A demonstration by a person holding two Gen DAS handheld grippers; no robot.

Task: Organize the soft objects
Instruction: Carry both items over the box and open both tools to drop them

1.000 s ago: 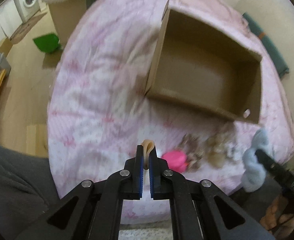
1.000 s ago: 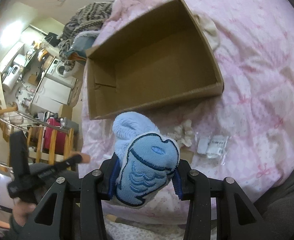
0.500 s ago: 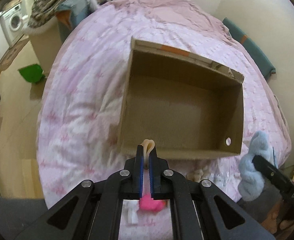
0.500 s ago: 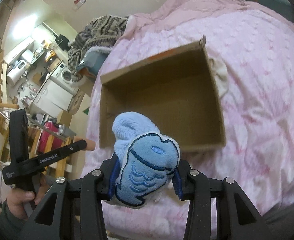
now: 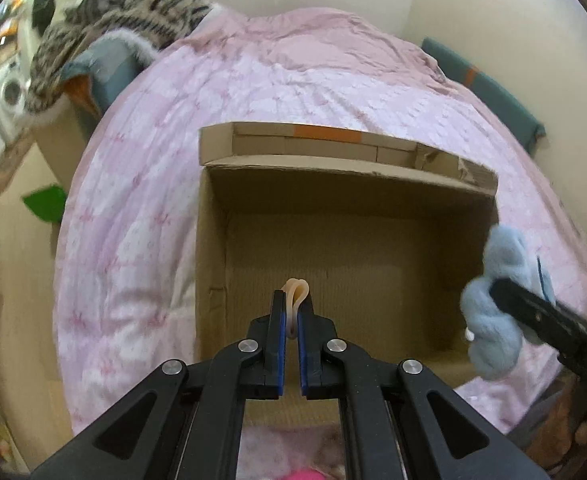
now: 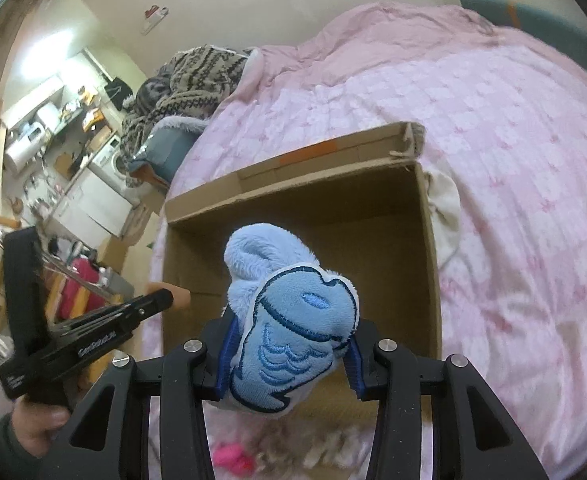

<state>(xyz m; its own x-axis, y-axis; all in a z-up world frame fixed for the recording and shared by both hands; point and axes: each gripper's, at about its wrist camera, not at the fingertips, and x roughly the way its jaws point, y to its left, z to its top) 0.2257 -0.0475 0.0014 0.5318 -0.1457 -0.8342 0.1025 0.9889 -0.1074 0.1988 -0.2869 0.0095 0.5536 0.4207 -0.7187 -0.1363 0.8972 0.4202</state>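
At centre frame of the right wrist view, your right tool point(image 6: 289, 344) clamps the blue plush fish point(image 6: 293, 328) above the open cardboard box point(image 6: 427, 248). In the left wrist view, your left tool point(image 5: 292, 312) pinches a thin beige soft piece point(image 5: 296, 294) at lower centre, over the same box's floor. The box sits on the pink bed quilt point(image 5: 141, 208), with a pink item point(image 6: 229, 456) at the bottom edge.
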